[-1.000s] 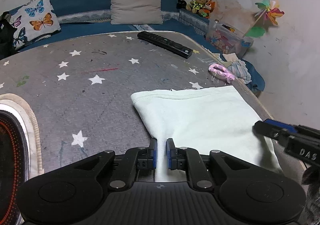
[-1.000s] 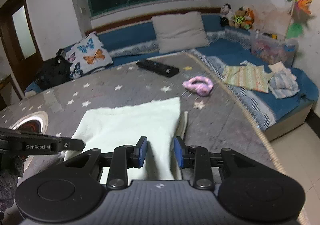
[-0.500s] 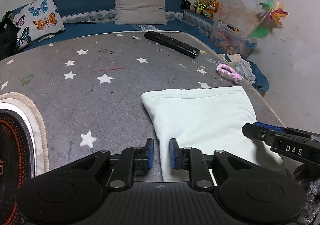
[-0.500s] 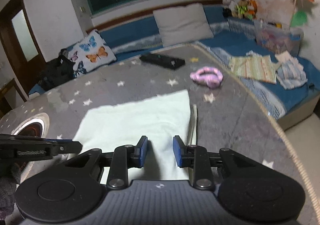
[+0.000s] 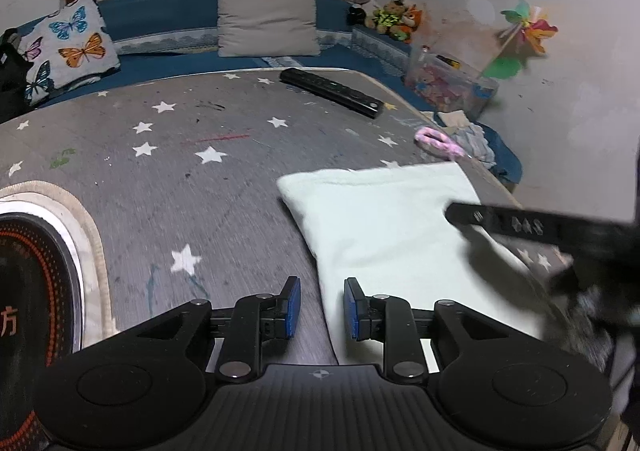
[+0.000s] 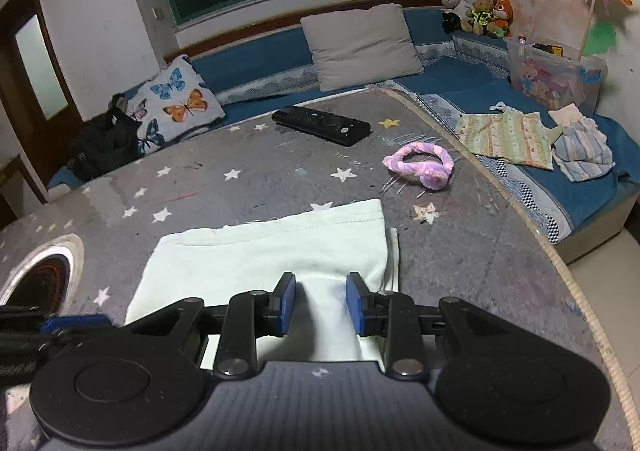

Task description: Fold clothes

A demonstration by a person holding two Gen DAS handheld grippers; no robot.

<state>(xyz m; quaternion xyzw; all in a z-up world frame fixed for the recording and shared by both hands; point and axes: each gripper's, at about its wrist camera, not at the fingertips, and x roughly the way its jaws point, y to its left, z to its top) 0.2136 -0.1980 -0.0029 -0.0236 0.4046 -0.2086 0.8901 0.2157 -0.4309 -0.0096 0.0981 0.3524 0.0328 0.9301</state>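
Both two-finger grippers are held low over the near edge of the pale mint-green folded cloth [image 6: 276,255], which lies flat on the grey star-patterned mat [image 5: 168,179]. On the left gripper [image 5: 320,309] the jaws are opening, with the cloth's left edge between the blue pads [image 5: 293,307] but not pressed, as judged, so the fold can be left settled. On the right gripper [image 6: 319,305] a moderate gap is kept over the fabric, with nothing gripped. Well apart, a pink fuzzy headband [image 6: 420,165] and a black remote control [image 6: 320,125] are left on the mat.
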